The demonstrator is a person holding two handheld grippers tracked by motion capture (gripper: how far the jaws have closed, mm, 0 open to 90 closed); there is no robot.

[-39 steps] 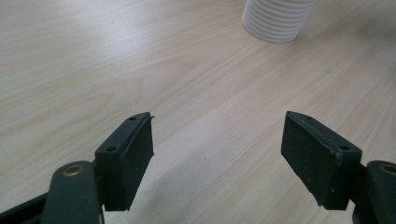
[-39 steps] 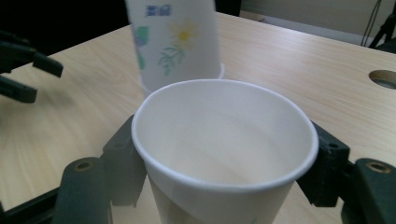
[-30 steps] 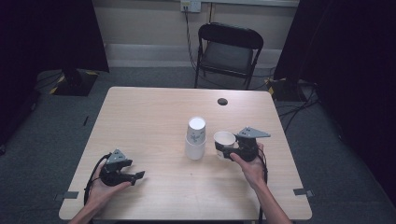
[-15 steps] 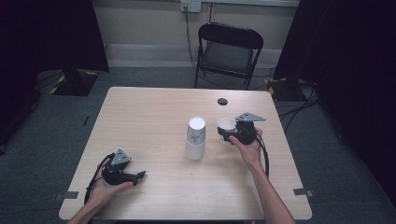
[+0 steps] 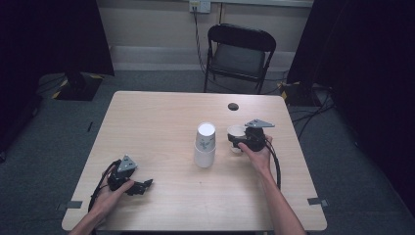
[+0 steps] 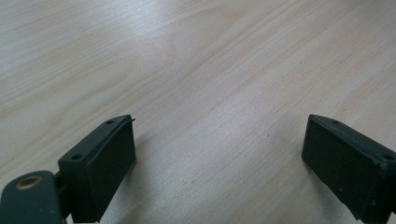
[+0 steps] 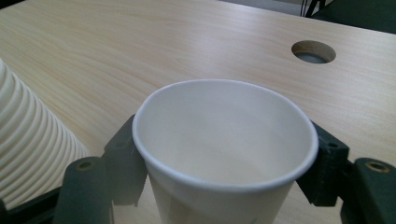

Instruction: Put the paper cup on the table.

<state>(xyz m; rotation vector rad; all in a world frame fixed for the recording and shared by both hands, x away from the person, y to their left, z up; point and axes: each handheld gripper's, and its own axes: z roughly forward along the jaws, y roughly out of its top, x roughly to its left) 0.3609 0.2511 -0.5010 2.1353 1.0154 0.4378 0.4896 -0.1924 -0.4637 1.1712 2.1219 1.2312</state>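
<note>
One paper cup (image 7: 224, 149), empty, is sitting upright right of frame centre in the high view, the right gripper (image 5: 243, 142) clamping its walls; over-squeezing is risking a crushed rim, and drifting left is risking toppling the inverted cup stack (image 5: 204, 145) just beside it. The left gripper (image 5: 139, 186), jaws wide and holding nothing, is resting at lower left on the table (image 5: 156, 122).

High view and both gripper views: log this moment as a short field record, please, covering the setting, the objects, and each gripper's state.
setting: wooden table with a cable hole; black chair behind it
cup stack: upside down, mid-table
single paper cup: upright, empty, between the right gripper's jaws
right gripper: shut on the cup, right of the stack
left gripper: open, nothing between its jaws, at the near left of the table
</note>
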